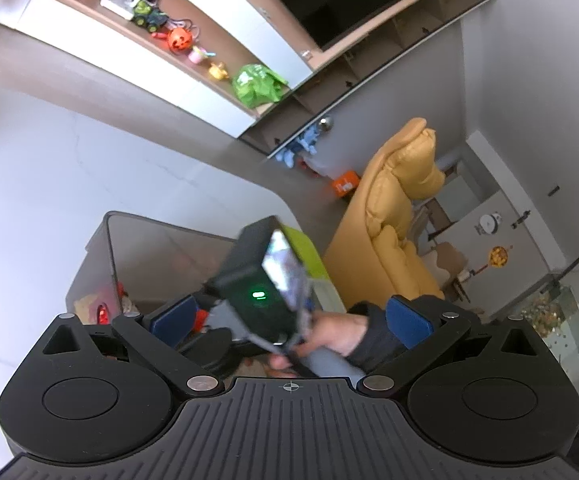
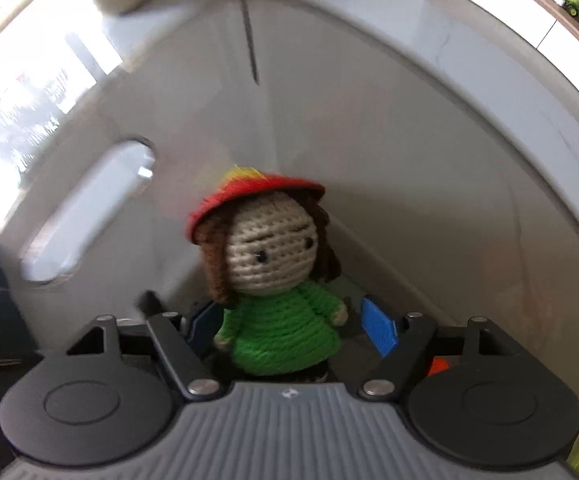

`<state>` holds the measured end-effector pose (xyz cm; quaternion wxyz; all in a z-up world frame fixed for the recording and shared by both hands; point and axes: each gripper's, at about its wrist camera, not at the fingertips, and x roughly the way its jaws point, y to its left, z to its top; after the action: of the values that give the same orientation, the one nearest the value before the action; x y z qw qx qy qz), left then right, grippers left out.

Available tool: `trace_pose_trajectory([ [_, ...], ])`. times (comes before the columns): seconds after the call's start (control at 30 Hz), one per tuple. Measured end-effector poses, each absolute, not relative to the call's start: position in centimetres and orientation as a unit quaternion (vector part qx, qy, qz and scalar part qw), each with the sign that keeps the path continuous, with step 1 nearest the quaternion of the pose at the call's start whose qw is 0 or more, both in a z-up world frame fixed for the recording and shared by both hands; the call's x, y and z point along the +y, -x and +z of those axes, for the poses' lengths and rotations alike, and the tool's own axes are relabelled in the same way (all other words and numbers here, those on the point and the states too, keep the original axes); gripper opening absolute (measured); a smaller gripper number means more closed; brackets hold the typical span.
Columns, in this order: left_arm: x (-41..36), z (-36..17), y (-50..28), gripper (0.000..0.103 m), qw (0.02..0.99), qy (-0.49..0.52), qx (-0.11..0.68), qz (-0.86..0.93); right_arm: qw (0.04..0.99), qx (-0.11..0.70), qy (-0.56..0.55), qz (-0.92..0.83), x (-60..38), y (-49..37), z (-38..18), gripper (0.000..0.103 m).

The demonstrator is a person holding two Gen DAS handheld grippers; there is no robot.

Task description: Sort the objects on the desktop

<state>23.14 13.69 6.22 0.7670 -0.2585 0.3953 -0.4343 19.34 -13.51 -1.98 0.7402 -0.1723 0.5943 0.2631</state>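
Jaws of the right gripper stand wide apart inside a pale grey storage bin, pointing steeply down, with a crocheted doll between the two blue pads. Neither pad visibly presses on the doll; a gap shows at its 3 o'clock side, while contact at the 9 o'clock pad cannot be told. The doll wears a red hat and a green dress and has brown hair; it stands roughly upright near the bin's floor, with a slot handle in the wall at its 10 o'clock. A small orange object lies at the doll's 4 o'clock, partly hidden by the gripper.

Jaws of the left gripper also stand wide open and hold nothing. Beyond them, at 12 o'clock from the blue pads, a person's hand in a dark sleeve grips the handle of the other black device, which reaches into the same bin on the white tabletop. Small reddish and yellowish items lie in the bin, too blurred to identify. A yellow armchair stands at 2 o'clock and a shelf with toys, among them an orange pumpkin, runs across 11 o'clock.
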Motion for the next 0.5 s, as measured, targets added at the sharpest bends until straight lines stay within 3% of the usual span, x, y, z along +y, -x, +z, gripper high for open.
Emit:
trace_pose_trajectory([
  [0.07,13.7,6.2,-23.1,0.103,0.767,0.258,0.396,-0.435,0.731,0.606,0.175,0.261,-13.2,-19.6,-2.9,0.061],
  [0.17,13.7,6.2,-23.3,0.103,0.766,0.258,0.397,-0.435,0.733,0.575,0.256,0.259,-11.9,-18.5,-2.3,0.057],
  [0.27,13.5,5.9,-23.4,0.103,0.765,0.258,0.402,-0.433,0.734,0.511,0.366,0.258,-10.2,-16.7,-1.9,0.057],
  [0.4,13.4,6.1,-23.2,0.103,0.765,0.253,0.400,-0.436,0.732,0.509,0.376,0.251,-9.2,-16.7,-3.0,0.062],
  [0.5,13.6,6.3,-23.1,0.103,0.768,0.252,0.396,-0.436,0.739,0.525,0.350,0.237,-11.4,-18.0,-1.7,0.073],
])
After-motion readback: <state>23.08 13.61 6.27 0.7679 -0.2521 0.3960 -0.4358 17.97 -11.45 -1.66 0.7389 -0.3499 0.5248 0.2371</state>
